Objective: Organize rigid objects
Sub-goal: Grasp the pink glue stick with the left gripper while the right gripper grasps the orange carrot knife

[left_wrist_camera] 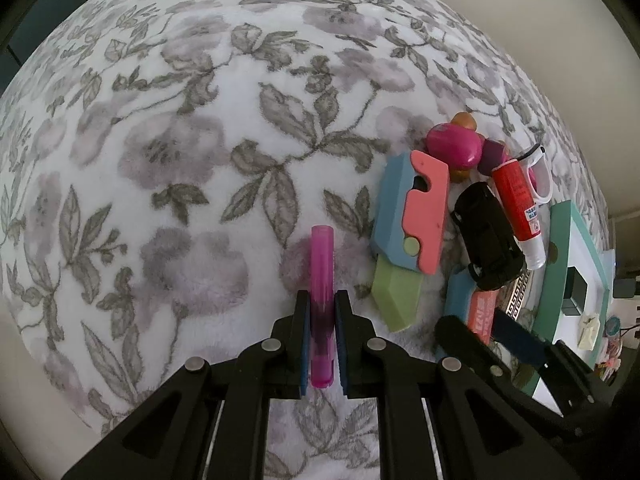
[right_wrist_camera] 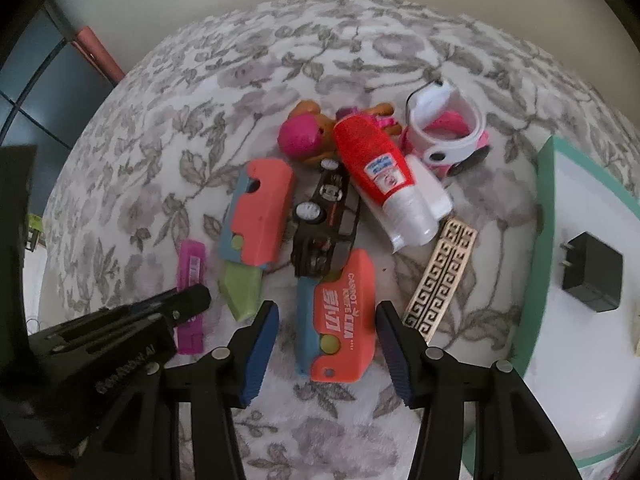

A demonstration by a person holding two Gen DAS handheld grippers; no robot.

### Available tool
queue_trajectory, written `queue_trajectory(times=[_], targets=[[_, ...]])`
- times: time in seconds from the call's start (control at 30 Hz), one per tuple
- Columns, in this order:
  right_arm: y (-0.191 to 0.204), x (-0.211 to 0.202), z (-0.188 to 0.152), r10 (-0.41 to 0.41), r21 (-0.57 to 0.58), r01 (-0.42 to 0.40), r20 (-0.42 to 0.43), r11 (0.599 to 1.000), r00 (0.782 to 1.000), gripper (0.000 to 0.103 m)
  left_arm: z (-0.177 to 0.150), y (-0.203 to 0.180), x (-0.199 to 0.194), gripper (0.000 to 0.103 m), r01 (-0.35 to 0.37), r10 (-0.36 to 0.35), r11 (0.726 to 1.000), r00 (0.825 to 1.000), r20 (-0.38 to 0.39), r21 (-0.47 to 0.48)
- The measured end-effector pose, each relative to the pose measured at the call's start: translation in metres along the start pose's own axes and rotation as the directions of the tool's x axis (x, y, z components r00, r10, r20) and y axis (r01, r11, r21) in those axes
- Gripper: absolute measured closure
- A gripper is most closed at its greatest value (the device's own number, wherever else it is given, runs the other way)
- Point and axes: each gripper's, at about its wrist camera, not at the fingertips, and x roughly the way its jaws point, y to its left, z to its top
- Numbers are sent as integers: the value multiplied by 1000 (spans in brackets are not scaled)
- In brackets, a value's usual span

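We saw the left gripper (left_wrist_camera: pixel 323 334) clamped on a translucent pink tube (left_wrist_camera: pixel 322 280), its jaws pressed against both sides; the tube's lower end sat between the pads and its far end reached out ahead over the floral blanket (left_wrist_camera: pixel 200 140). To the right of those jaws lay the pile: a coral-and-blue toy knife (left_wrist_camera: pixel 416 216) with a green blade, a black toy car (left_wrist_camera: pixel 486 240) and a red-and-white tube (left_wrist_camera: pixel 518 208), all touching or overlapping. The right gripper (right_wrist_camera: pixel 327 344) stood with its jaws spread wide and nothing held, a second coral toy knife (right_wrist_camera: pixel 344 320) lying between them. Just right of that gap lay a gold patterned bar (right_wrist_camera: pixel 440 276); beyond it a teal-edged tray (right_wrist_camera: pixel 544 240), cut off by the frame, carried a black charger (right_wrist_camera: pixel 592 276). A pink doll (right_wrist_camera: pixel 306 136) behind the car was partly hidden.
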Motion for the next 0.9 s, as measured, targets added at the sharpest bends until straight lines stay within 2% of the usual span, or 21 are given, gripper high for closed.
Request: queue_trajectory(times=[0.2,0.57,0.67,0.9], targets=[[3,10,0,-15,-5,15,-17,1000,1000,54,-1,0,0,91,-9,9,1000,1000,4,5],[34,26,0,-145,-113,146,18,983,989,55,1,-8,1,91,-46,45,998,999,25,32],[36,28,-1,-141,-107,143,28,984,990,55,2,-10,1,91,-52,51,998,998,25,37],[32,23,-13,-132,-74,134,35,988,991,56,4,-29,3,91,-116,113,990,993,43,84]])
